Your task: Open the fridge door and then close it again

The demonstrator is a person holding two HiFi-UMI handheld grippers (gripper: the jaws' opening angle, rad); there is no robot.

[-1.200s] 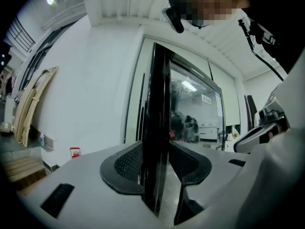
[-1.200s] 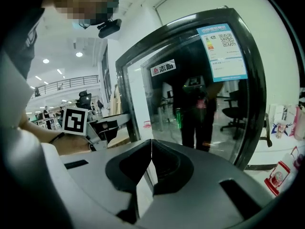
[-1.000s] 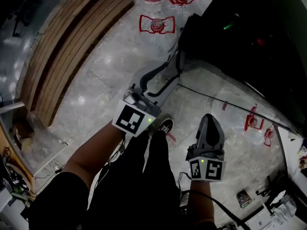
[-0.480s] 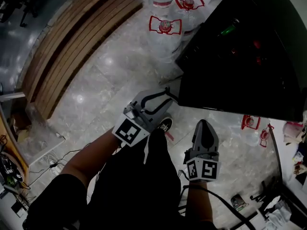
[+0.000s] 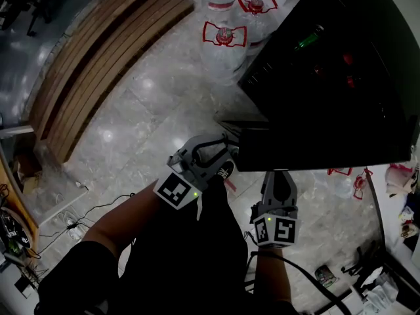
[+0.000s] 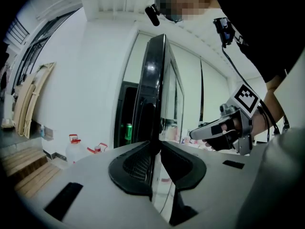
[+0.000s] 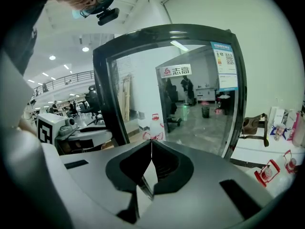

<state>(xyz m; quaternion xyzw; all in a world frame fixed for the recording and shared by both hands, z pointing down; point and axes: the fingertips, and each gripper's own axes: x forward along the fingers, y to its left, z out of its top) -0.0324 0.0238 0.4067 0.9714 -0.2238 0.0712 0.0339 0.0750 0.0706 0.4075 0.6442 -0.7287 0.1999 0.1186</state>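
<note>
Pale marble floor (image 5: 131, 104) lies underfoot. Nearest us, the left tool (image 6: 157, 149) has just been closing and pinches the edge of the black-framed glass fridge door (image 6: 151, 75), which stands partly open. The right tool (image 7: 151, 144) is pressed together, empty, facing the glass. We judge the swing should follow the hinge arc, with the grip kept square and clear of the red-handled water jugs (image 5: 224, 35) beyond.

Grey left gripper (image 5: 225, 144) and right gripper (image 5: 279, 184), 1 black-and-white marker cube (image 5: 176, 192) each; black clothing (image 5: 190, 254); black cable (image 5: 308, 285) below right gripper.
</note>
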